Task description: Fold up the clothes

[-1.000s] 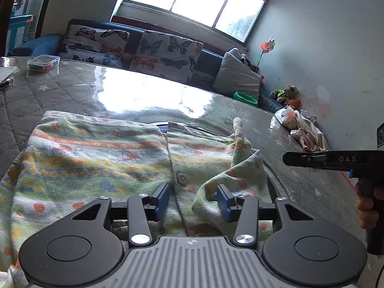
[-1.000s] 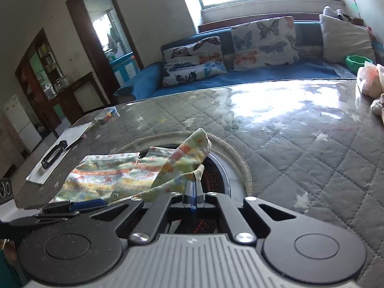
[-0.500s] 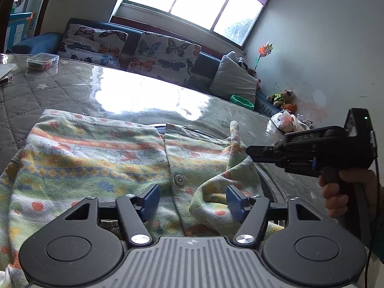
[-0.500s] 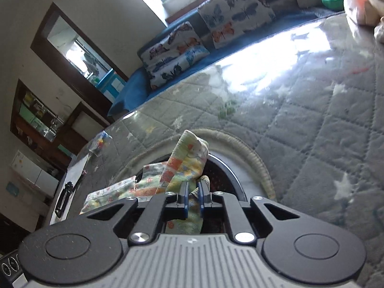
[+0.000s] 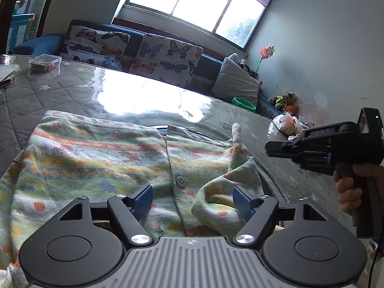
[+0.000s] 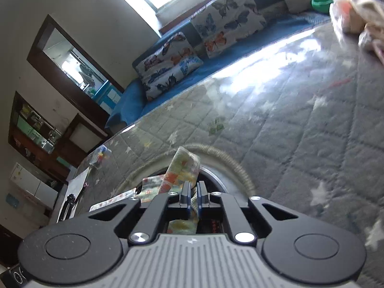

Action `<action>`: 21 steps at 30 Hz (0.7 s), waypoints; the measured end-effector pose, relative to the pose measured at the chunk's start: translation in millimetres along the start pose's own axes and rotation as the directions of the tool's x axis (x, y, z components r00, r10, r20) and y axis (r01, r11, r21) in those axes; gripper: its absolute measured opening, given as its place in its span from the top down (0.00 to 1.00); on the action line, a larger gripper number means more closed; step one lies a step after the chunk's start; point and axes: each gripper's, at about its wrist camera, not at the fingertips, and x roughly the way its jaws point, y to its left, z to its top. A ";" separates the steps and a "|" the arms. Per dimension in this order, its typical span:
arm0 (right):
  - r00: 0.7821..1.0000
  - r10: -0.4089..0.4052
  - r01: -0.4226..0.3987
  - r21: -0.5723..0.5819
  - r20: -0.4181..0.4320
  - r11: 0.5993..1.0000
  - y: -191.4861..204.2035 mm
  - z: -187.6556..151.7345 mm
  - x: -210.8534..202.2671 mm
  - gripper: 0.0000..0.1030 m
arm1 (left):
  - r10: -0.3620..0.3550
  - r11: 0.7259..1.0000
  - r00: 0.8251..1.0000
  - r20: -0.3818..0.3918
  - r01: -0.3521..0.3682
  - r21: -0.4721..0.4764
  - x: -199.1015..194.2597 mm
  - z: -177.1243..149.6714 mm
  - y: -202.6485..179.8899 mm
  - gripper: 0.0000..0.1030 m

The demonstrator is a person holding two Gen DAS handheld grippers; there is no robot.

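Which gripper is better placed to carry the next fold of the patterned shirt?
Right. The right gripper is shut on a fold of the pastel patterned cotton shirt; the left gripper is opening, its pads clear of the cloth.

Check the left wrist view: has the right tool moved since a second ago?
Yes. The right tool has pushed further leftward into view, toward the patterned garment and away from the white wall.
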 end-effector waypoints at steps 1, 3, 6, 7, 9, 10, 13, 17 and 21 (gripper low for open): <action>1.000 0.000 0.000 0.007 -0.008 1.000 0.0 -0.2 4.1 0.94 | 0.000 1.000 1.000 0.001 0.000 -0.002 -0.1 0.0 0.3 0.25; 1.000 0.000 0.001 0.021 -0.023 1.000 0.0 -0.6 12.2 0.92 | -0.004 1.000 1.000 0.001 0.004 -0.004 -0.4 0.2 1.0 0.22; 0.999 -0.015 0.017 0.045 -0.041 0.999 0.0 -4.2 25.4 0.85 | -0.010 1.000 1.000 0.002 0.010 -0.008 -0.7 0.5 1.7 0.20; 0.999 -0.023 0.025 0.043 -0.050 0.999 0.5 -5.5 28.7 0.85 | -0.010 1.000 1.000 0.003 0.010 -0.009 -0.8 0.6 1.7 0.20; 0.997 -0.043 0.045 0.035 -0.060 0.998 1.0 -7.2 30.7 0.87 | -0.011 1.000 1.000 0.004 0.011 -0.010 -0.9 0.6 1.8 0.19; 0.997 -0.038 0.041 0.035 -0.071 0.999 0.5 -9.1 30.5 0.90 | -0.010 1.000 1.000 0.004 0.010 -0.011 -1.0 0.6 1.9 0.19; 0.998 -0.044 0.045 0.033 -0.049 0.998 -1.0 -11.2 20.8 0.95 | -0.007 1.000 1.000 0.007 0.007 -0.014 -1.1 0.7 2.8 0.16; 0.997 -0.069 0.068 0.033 0.030 0.997 -5.6 -12.1 -10.8 0.95 | 0.002 1.000 1.000 0.012 -0.002 -0.016 -1.8 0.7 3.4 0.11; 0.987 -0.117 0.116 0.022 0.112 0.993 -9.5 -9.3 -49.7 0.95 | 0.017 1.000 1.000 0.016 -0.016 -0.018 -2.6 0.4 2.7 0.08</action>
